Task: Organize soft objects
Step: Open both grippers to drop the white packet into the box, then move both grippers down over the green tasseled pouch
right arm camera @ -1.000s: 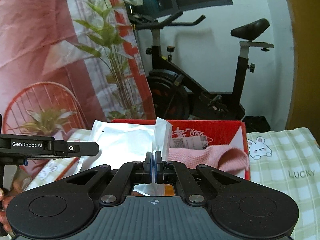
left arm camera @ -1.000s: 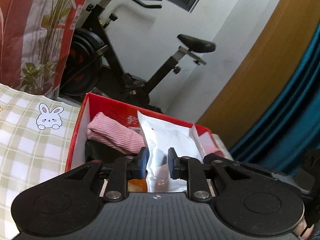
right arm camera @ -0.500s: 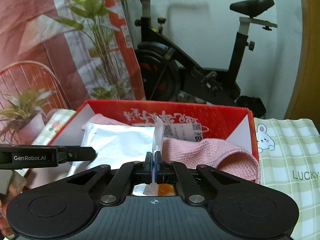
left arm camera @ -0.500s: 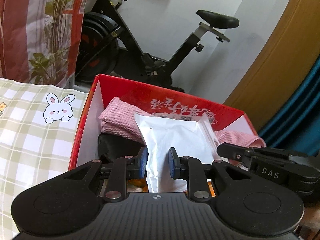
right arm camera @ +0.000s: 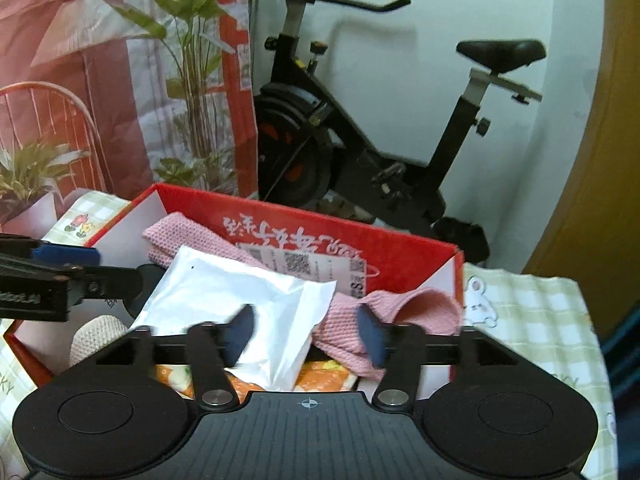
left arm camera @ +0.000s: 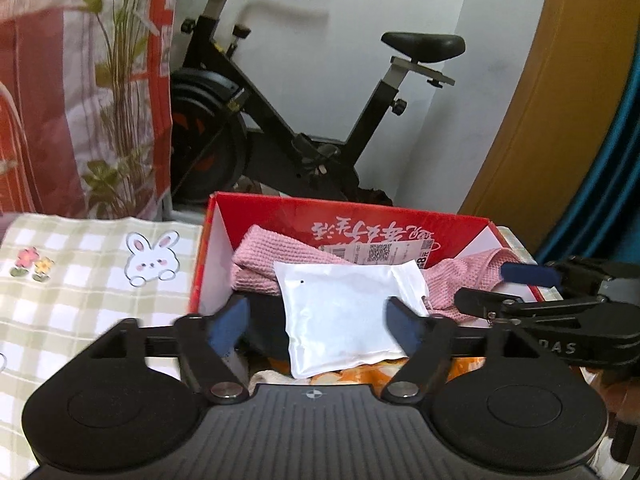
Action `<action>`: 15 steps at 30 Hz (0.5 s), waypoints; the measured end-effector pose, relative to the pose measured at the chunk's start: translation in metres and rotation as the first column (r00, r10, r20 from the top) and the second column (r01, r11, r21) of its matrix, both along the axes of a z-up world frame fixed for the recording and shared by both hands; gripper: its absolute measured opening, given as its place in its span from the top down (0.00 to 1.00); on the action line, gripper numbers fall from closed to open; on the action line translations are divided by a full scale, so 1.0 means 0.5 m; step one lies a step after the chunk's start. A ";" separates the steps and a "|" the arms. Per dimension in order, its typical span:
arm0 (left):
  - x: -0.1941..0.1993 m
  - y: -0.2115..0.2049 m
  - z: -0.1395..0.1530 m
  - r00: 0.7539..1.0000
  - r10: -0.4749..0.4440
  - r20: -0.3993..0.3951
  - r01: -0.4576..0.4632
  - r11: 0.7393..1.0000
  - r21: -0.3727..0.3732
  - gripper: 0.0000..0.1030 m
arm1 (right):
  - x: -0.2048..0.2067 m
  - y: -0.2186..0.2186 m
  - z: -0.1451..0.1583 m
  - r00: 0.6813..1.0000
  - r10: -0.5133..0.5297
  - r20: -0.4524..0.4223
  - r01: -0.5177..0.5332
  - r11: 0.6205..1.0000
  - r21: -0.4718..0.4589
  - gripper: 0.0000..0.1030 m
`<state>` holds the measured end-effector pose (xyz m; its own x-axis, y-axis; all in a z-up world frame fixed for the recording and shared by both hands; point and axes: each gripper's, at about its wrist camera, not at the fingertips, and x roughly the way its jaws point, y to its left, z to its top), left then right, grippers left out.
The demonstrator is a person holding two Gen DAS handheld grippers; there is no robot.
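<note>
Both tongs have just been opening: the left gripper (left arm camera: 318, 326) and right gripper (right arm camera: 306, 336) stand spread, one white pouch (left arm camera: 340, 316) lying loose between them in the one red box (left arm camera: 400, 220), atop one pink cloth (right arm camera: 384, 312). "DAS" marks the right gripper's side.

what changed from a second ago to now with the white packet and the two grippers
Both grippers let go: the left gripper and right gripper jaws have just been opening, and the white packet now lies flat in the red box on the pink cloth. Box and cloth stayed put.
</note>
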<state>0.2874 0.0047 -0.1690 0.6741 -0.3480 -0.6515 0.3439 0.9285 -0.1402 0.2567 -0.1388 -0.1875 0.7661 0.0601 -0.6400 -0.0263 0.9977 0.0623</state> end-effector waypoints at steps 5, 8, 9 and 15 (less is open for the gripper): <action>-0.040 0.009 0.026 0.999 0.000 0.047 -0.001 1.000 0.019 0.02 | -0.035 -0.009 0.025 0.999 -0.010 0.032 0.010 1.000 -0.001 0.03; -0.067 0.016 0.040 0.997 0.006 0.074 -0.008 0.999 0.031 0.00 | -0.062 -0.008 0.039 0.998 -0.020 0.052 0.020 1.000 -0.004 0.00; -0.077 0.020 0.045 0.997 0.009 0.080 -0.011 0.999 0.031 0.00 | -0.067 -0.009 0.043 0.998 -0.022 0.055 0.022 1.000 -0.001 0.00; -0.140 0.043 0.071 0.991 0.043 0.128 -0.049 0.998 0.037 0.00 | -0.127 -0.004 0.063 0.994 -0.030 0.101 0.029 0.999 0.014 0.00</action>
<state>0.2176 0.0261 -0.1334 0.7673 -0.2900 -0.5720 0.3133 0.9477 -0.0602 0.1931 -0.1407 -0.1558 0.8282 0.0437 -0.5587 -0.0033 0.9973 0.0731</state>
